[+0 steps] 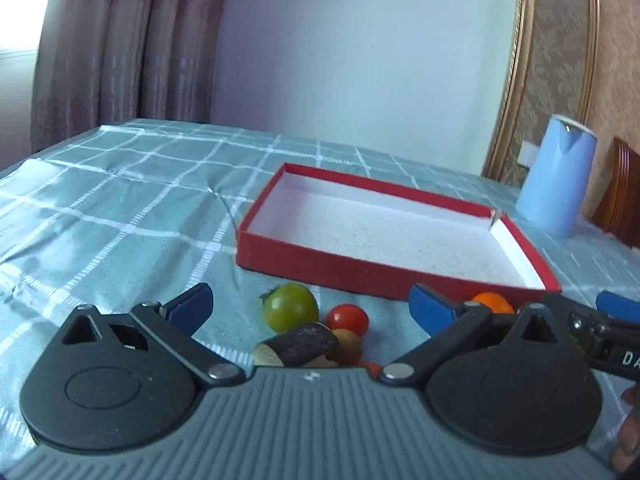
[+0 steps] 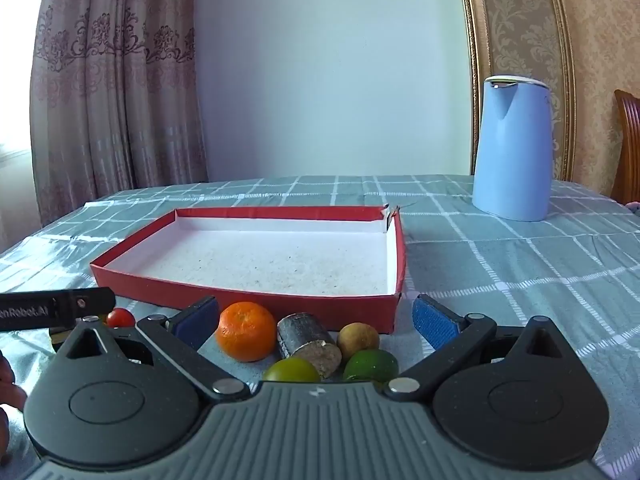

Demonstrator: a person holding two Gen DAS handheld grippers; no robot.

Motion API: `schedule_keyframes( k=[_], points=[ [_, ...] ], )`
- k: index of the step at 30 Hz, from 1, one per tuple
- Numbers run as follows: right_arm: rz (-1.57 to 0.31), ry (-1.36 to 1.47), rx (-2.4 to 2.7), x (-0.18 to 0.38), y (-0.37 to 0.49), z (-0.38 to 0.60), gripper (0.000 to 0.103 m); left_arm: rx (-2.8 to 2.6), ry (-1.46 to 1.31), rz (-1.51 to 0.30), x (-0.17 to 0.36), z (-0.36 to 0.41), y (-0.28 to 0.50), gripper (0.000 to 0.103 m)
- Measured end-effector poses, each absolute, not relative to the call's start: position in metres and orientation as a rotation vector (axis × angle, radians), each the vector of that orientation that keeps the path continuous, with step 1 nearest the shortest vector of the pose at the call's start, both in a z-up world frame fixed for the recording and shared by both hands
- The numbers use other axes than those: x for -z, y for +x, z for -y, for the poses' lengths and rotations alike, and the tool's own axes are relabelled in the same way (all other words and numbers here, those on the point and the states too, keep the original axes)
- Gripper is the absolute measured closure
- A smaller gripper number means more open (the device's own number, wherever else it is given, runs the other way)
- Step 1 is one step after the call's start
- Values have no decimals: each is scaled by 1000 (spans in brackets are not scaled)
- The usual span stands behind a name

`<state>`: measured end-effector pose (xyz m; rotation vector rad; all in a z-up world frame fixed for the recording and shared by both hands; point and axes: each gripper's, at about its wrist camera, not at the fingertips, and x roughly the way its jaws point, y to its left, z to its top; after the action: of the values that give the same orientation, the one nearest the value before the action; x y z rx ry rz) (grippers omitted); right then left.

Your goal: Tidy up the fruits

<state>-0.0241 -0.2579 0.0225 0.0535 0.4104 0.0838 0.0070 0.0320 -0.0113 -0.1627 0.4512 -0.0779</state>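
Note:
A shallow red box [image 1: 360,272] [image 2: 248,296] with a white inside lies empty on the checked cloth. Fruits lie in front of it: a green tomato [image 1: 290,307], a red cherry tomato [image 1: 347,320] [image 2: 121,318], a dark sugarcane piece [image 1: 298,346] [image 2: 310,340], a brown longan [image 1: 347,346] [image 2: 358,340], an orange [image 1: 493,302] [image 2: 246,331], a yellow-green fruit [image 2: 291,370] and a green lime [image 2: 371,365]. My left gripper [image 1: 312,310] is open above the green tomato and sugarcane. My right gripper [image 2: 316,320] is open around the orange and sugarcane, holding nothing.
A light blue kettle [image 1: 554,176] [image 2: 512,148] stands at the back right of the table. A wooden chair [image 2: 628,140] is at the right edge. Curtains [image 2: 116,100] hang at the back left. The right gripper [image 1: 608,324] shows in the left wrist view.

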Motion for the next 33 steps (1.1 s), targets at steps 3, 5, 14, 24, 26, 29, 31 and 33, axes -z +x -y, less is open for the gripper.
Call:
schedule_keyframes(
  k=[3, 5, 14, 24, 26, 29, 31, 33],
  points=[
    [-404, 45, -84, -22, -22, 258, 0, 63, -152, -440, 11, -28, 5, 0],
    [-396, 43, -80, -17, -24, 258, 0, 67, -155, -443, 11, -29, 5, 0],
    [-407, 61, -63, -16, -22, 262, 0, 66, -92, -450, 14, -20, 5, 0],
    [-415, 117, -21, -14, -20, 279, 0, 80, -115, -487, 18, -24, 10, 0],
    [-425, 113, -28, -12, -19, 279, 0, 77, -116, -488, 18, -24, 11, 0],
    [-432, 99, -26, -11, -19, 276, 0, 86, -121, -491, 19, -25, 11, 0],
    [-437, 89, -41, -10, -20, 274, 0, 88, -117, -499, 19, -24, 11, 0],
    [-440, 71, -53, -10, -24, 271, 0, 88, -118, -505, 20, -24, 12, 0]
  ],
)
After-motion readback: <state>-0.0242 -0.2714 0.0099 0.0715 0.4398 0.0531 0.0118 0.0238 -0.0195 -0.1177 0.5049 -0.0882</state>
